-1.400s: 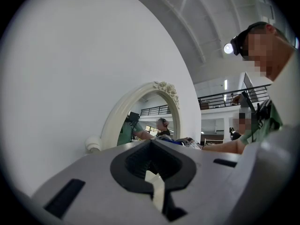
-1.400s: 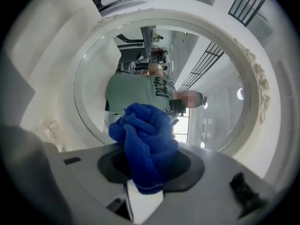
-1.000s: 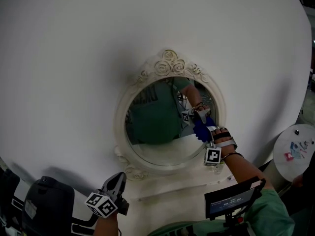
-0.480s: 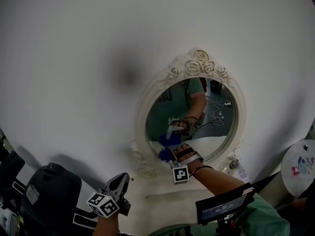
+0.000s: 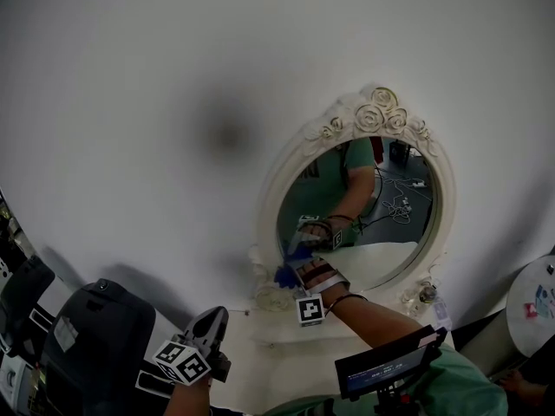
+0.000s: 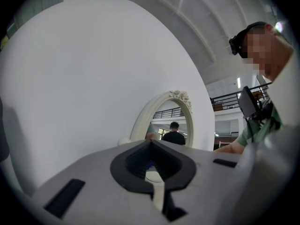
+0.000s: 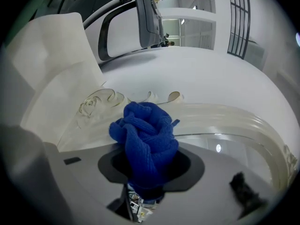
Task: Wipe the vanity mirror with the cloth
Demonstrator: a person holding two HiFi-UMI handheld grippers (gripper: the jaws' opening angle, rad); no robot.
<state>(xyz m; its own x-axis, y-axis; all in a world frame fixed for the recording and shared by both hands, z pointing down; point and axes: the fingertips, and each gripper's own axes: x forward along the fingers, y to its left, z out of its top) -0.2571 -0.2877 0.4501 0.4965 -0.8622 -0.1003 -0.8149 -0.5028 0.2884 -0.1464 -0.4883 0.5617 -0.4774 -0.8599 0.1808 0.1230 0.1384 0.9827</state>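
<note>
— Where was the left claw (image 5: 210, 315) just then?

— Nearest the wearer, low over the white bench (image 5: 260, 367) and well apart from the mirror. Its own camera showed the jaws drawn together with nothing between them. I'd judge it was parked there to keep out of the wiping arm's way.

— And the other one?

— The right claw (image 7: 149, 168) reached forward, clamped on the blue cloth (image 7: 144, 132). The cloth bulged out past the jaws as a bunched wad, pinched at its lower part. Held like that, it put a soft pad out in front, so fabric and not plastic would meet the glass.

— Where did the cloth sit?

— At the lower left edge of the vanity mirror (image 5: 390, 224). It was against the glass, just inside the cream carved frame (image 5: 270, 199). In the head view the cloth and its reflection met there. A carved rose (image 7: 93, 104) on the frame lay just beyond the wad.

— How far along did it look?

— Hard to say from the glass alone. Most of the pane lay above and to the right of the cloth, so a sweep that way seemed the likely next stroke. Behind it all stood a plain white wall (image 5: 130, 102).
</note>
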